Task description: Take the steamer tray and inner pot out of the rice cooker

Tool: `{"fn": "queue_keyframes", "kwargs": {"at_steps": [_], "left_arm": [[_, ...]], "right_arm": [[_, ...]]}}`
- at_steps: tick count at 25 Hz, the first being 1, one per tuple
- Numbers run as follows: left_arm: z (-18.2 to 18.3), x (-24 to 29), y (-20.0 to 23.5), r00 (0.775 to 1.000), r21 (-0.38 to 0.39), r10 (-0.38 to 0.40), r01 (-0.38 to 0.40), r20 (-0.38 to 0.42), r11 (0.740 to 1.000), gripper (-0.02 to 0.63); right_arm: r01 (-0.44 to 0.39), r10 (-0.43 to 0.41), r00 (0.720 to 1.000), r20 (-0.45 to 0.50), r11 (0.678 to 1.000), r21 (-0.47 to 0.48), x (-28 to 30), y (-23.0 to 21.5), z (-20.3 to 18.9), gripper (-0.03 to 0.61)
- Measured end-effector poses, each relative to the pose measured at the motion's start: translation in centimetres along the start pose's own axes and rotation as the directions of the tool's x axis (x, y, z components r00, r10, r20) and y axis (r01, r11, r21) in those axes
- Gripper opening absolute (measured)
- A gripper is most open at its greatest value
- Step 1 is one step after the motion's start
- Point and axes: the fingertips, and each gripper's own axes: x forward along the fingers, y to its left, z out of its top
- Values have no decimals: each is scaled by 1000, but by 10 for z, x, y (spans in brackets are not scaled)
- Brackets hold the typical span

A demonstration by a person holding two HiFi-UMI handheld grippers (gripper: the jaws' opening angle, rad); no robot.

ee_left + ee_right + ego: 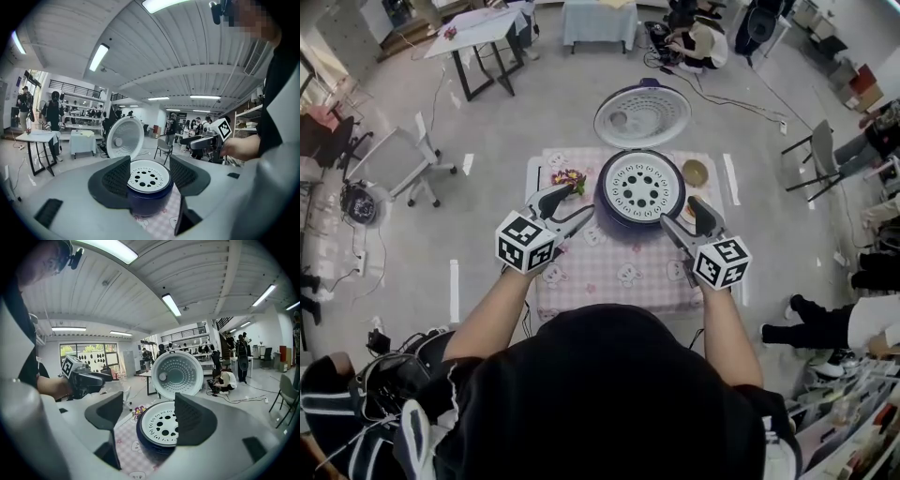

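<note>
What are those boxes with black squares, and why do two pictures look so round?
A person holds tongs in each hand: the left tongs and the right tongs. The patterned cubes are part of them. One picture comes from a camera on the person's head, looking down. The round ones come from cameras riding on the tongs. On the pink checked table stands a purple rice cooker, lid open, with a white holed steamer tray inside. Beside it lie flowers and a small bowl. Both tongs are open and hold nothing.

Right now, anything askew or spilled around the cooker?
Nothing stands out. The rice cooker has its lid open, the steamer tray sits level inside, and left gripper and right gripper flank it, jaws apart.
</note>
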Motion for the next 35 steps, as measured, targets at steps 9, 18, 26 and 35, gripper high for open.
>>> {"fn": "queue_keyframes", "kwargs": {"at_steps": [9,18,26,35], "left_arm": [[11,17,0,1000,-17,24,-24,-11,1000,272],[4,32,6,995,-47,98,-99,-15,994,272],[-8,24,15,986,-85,165,-164,4,983,272],[-26,13,20,980,-135,198,-196,-3,971,272]], "right_arm": [[-39,38,999,-34,999,-18,4,-27,8,351],[-162,143,975,-170,981,-102,39,-39,-19,353],[-315,209,896,-391,921,-229,71,-22,-68,357],[-492,274,747,-606,841,-227,87,3,-127,322]]}}
